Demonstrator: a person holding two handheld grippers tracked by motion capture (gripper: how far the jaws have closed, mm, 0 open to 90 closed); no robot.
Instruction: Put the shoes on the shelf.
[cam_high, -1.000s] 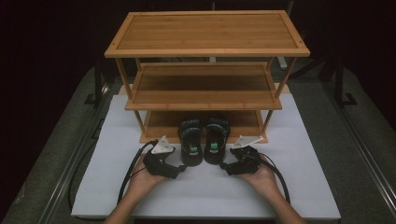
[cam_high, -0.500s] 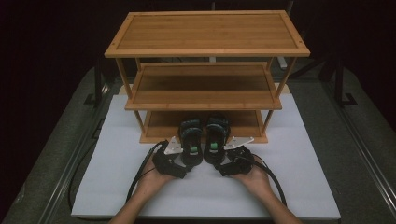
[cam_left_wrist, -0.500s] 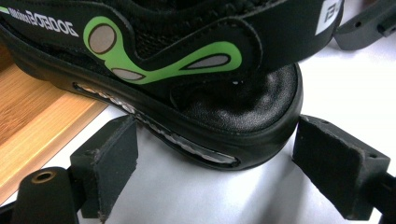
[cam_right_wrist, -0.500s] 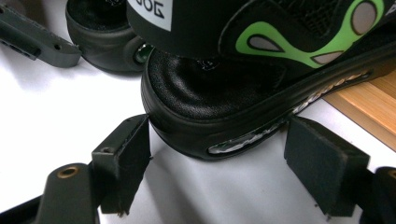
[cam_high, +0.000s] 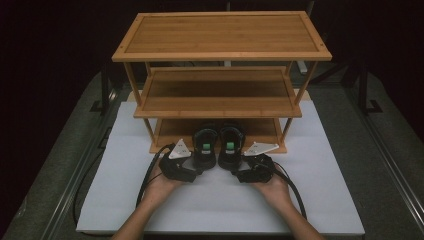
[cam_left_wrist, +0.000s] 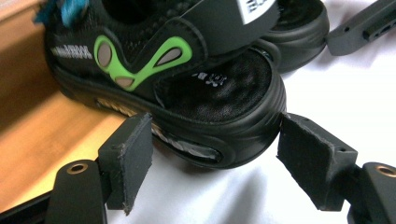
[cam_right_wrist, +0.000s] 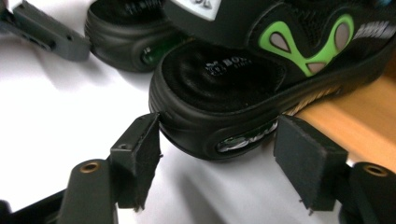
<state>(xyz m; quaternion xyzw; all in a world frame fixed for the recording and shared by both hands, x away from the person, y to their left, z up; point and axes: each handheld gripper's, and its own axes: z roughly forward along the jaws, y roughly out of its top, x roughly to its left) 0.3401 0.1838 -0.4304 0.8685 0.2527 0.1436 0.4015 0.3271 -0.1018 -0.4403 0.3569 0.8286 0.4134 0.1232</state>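
Each tool (cam_left_wrist: 212, 163) (cam_right_wrist: 217, 161) part-open, closing around a sandal's (cam_left_wrist: 187, 79) (cam_right_wrist: 243, 84) heel.

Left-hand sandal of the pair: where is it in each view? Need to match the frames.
High view: left sandal, low centre, heel off the rack's bottom shelf, just ahead of the left claw.
Left gripper view: centre, heel between the claw's pads, which stand close beside it.
Right gripper view: top left, heel only, behind the right sandal.
Shared landmark: white mat.
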